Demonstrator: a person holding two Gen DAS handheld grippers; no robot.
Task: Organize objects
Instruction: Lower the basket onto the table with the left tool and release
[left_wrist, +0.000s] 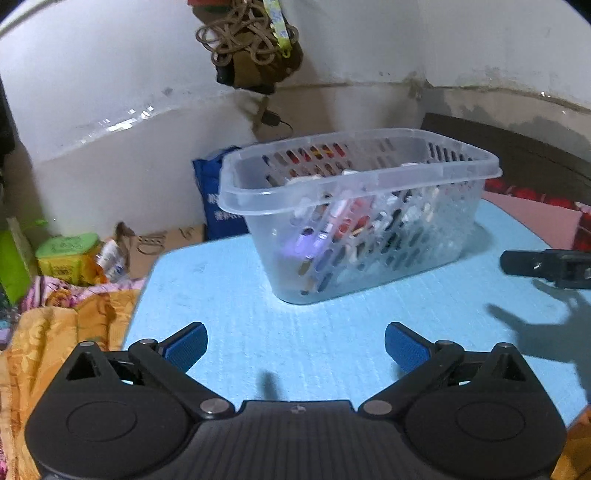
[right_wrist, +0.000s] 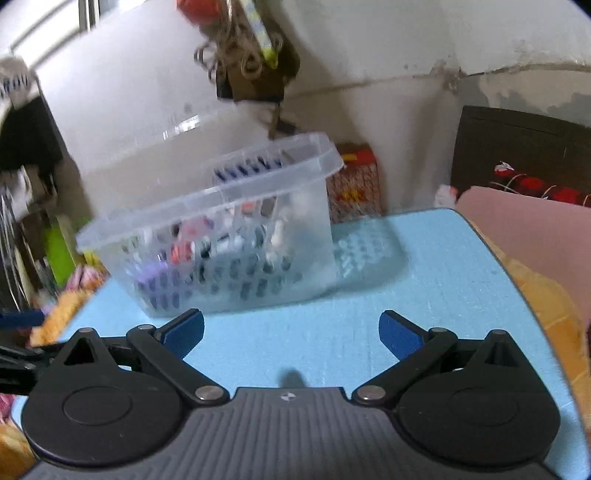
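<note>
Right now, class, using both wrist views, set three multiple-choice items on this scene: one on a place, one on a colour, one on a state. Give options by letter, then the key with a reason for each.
1. Where does the clear basket stand?
A. on the light blue board
B. on the orange cloth
C. hanging from the wall

2. What colour are the pads on the left gripper fingers?
A. red
B. blue
C. green

3. How is the right gripper at this moment?
A. shut on the basket rim
B. shut on a small item
C. open, nothing between its fingers

Key
1. A: the basket's base rests on the blue board in both views.
2. B: both pads show blue against the black linkage.
3. C: its fingers stand wide apart with only bare board between them.
</note>
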